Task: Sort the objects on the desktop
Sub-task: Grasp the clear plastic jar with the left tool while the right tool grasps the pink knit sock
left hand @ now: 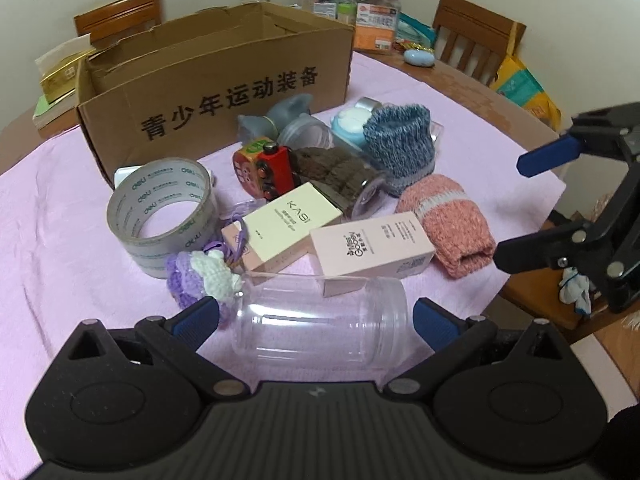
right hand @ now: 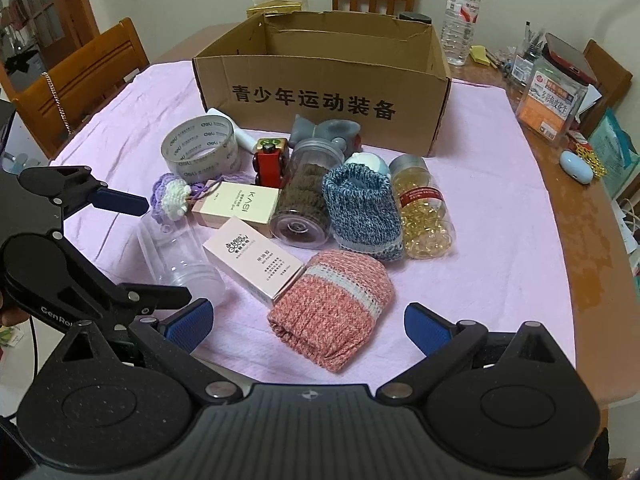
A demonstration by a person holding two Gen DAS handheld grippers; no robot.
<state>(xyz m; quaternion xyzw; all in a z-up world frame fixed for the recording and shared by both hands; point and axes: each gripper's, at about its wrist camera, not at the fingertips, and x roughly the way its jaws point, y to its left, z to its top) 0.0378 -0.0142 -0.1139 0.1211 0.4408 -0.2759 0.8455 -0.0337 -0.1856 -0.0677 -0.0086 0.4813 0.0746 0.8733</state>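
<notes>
An open cardboard box (left hand: 224, 76) (right hand: 320, 92) stands at the back of the pink cloth. In front lies a pile: a tape roll (left hand: 160, 208) (right hand: 200, 148), two pink cartons (left hand: 372, 248) (right hand: 256, 264), a pink knitted sleeve (left hand: 448, 220) (right hand: 332, 308), a blue knitted sleeve (left hand: 400, 144) (right hand: 360, 212), and a jar of yellow capsules (right hand: 424, 216). My left gripper (left hand: 316, 320) is open, its pads either side of a clear plastic jar (left hand: 320, 320) (right hand: 176, 252) lying on its side. My right gripper (right hand: 308, 326) is open, straddling the pink sleeve's near end.
A brown-filled jar (right hand: 300, 208), red toy train (left hand: 276, 172) (right hand: 272, 164), crocheted flower (left hand: 204, 276) (right hand: 172, 196) and grey figure (right hand: 324, 130) crowd the pile. A water bottle (right hand: 460, 16), snack jar (right hand: 556, 92) and wooden chairs (right hand: 80, 76) ring the table.
</notes>
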